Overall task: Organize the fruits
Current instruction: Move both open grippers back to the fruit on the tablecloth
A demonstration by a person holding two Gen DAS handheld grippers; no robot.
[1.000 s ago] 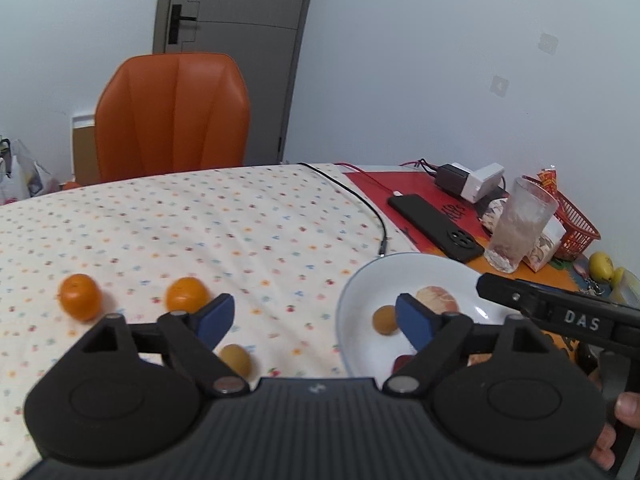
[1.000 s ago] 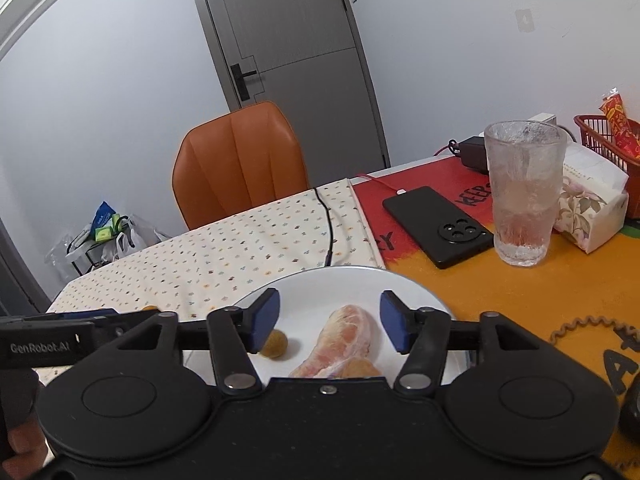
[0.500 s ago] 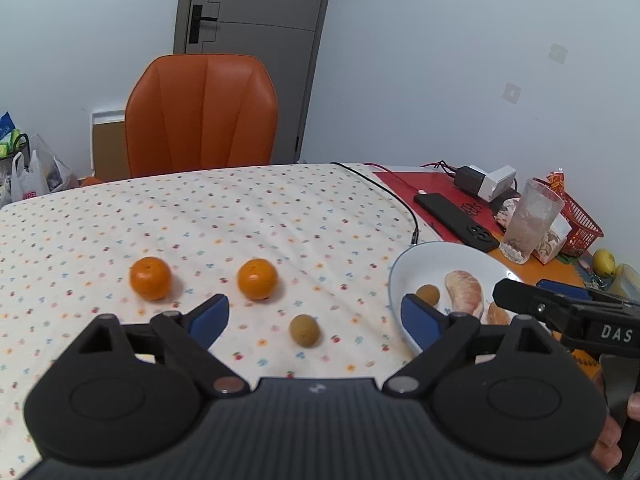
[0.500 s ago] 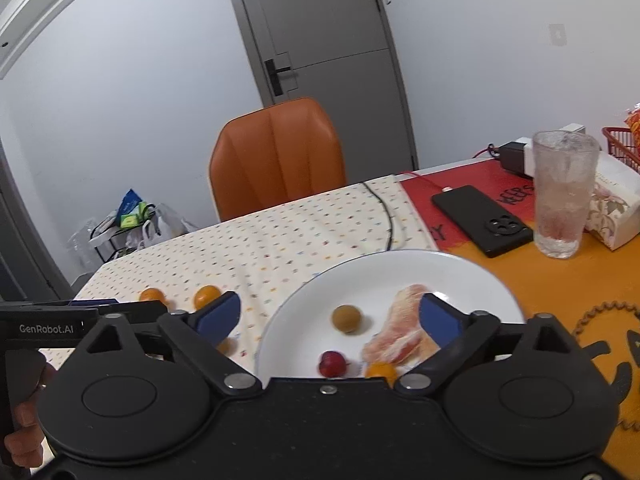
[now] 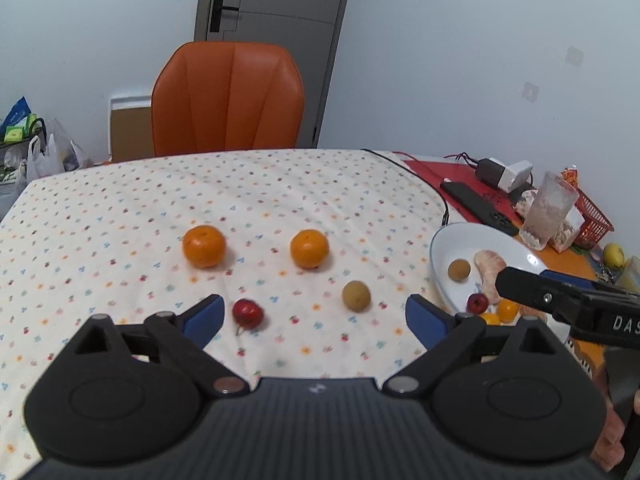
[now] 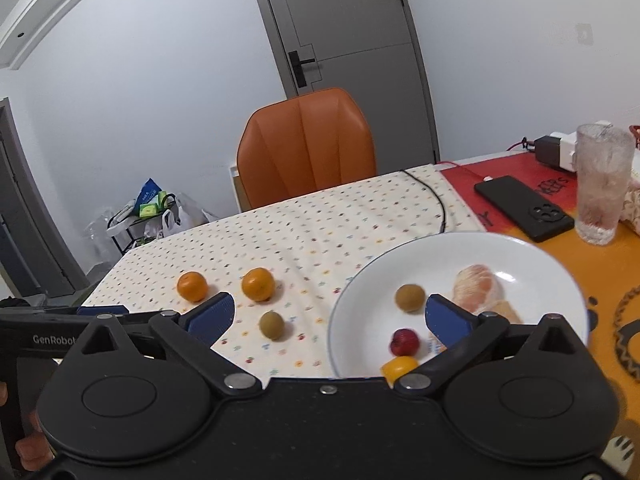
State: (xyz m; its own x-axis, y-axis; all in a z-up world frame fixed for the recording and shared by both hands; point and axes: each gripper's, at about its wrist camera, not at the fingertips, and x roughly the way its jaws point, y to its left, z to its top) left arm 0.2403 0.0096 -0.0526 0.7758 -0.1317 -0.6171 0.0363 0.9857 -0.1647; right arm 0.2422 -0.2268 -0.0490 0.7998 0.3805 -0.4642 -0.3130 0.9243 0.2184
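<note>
Both grippers had drawn back from the white plate (image 6: 560, 268), left gripper (image 5: 314, 314) and right gripper (image 6: 328, 314) jaws just opened wide and empty, peeled citrus (image 6: 476, 286) apparently left on the plate.

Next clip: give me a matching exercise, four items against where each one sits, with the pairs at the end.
Items:
1. red fruit
2. peeled citrus
3. phone
4. glass

Places:
A. on the white plate
B. on the dotted tablecloth
C. on the orange mat, right of the phone
D. on the red mat, beside the glass

Pairs: 1-B, 2-A, 3-D, 4-C
</note>
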